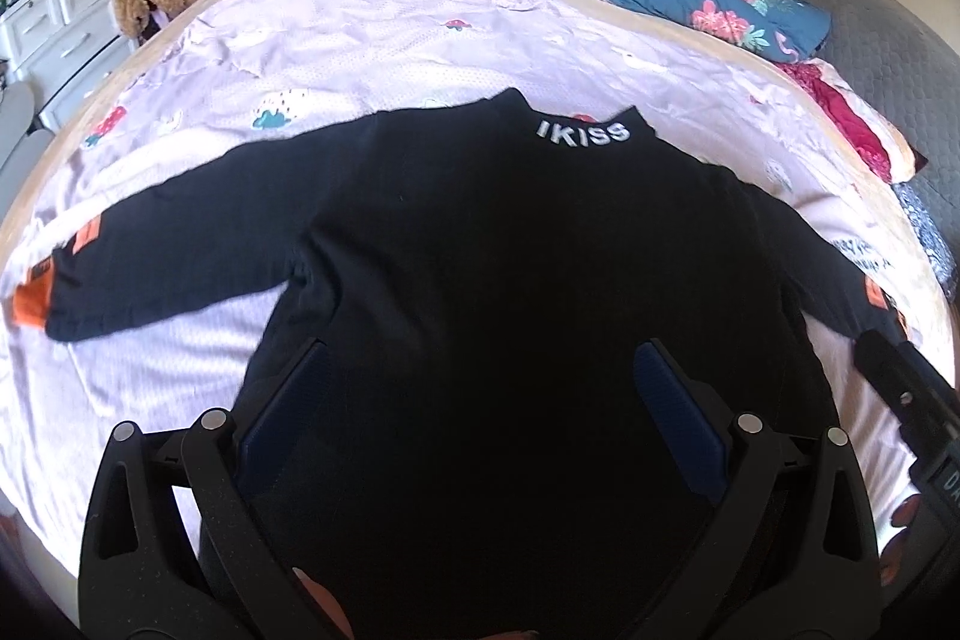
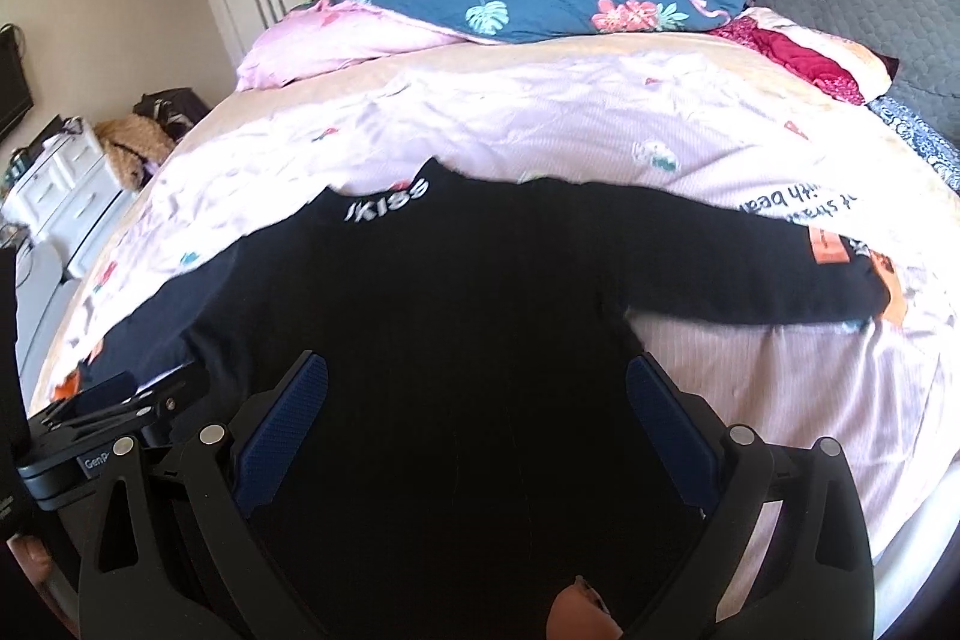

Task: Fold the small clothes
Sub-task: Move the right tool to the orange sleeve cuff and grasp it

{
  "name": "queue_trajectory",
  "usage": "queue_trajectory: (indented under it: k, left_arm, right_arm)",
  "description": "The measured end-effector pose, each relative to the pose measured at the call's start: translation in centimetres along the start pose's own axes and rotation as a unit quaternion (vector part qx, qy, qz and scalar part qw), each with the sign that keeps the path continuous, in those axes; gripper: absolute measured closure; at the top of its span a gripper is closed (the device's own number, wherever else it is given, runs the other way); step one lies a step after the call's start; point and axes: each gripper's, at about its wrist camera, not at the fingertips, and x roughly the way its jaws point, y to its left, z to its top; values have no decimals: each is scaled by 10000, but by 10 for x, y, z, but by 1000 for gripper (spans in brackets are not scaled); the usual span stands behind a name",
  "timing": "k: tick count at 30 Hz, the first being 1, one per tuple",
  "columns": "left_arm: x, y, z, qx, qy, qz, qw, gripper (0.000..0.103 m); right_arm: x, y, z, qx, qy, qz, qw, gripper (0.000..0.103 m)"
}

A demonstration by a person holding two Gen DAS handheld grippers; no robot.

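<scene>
- A small black long-sleeved top (image 1: 510,250) lies flat on the bed (image 1: 360,34), on a pale pink printed sheet (image 1: 336,40), with both sleeves stretched out to the sides.
- White letters reading "IKISS" (image 1: 582,131) sit on the collar at the far end; the hem is nearest to me.
- My left tongs (image 1: 486,388) hover over the lower body of the top, jaws spread wide, blue pads on either side, holding nothing.
- My right tongs (image 2: 477,400) hover over the same lower part, also wide open and empty.
- The left sleeve (image 1: 168,256) ends in an orange cuff; the right sleeve (image 2: 750,268) carries an orange patch near its end.
- I judge the top is spread out and smoothed, but no fold is made yet: sleeves and body are all left to fold.
- A blue floral quilt (image 2: 570,4) is heaped at the far side of the bed.
</scene>
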Motion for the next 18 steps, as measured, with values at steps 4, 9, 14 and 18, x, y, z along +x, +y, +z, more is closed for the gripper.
queue_trajectory:
  k: [4, 9, 14, 18]
  left_arm:
    - [17, -3, 19, 60, 39, 52, 10000, 8]
    - [40, -11, 36, 8, 39, -7, 10000, 8]
    - [63, -21, 44, 85, 123, -65, 9999, 8]
    - [81, -32, 49, 193, 156, -170, 9995, 8]
  right_arm:
    - [18, -9, 20, 210, -26, -160, 9996, 4]
    - [40, -26, 42, 522, -11, -320, 9981, 4]
    - [57, -54, 60, 899, -79, -504, 9946, 4]
    - [65, -84, 60, 1146, -103, -764, 9904, 4]
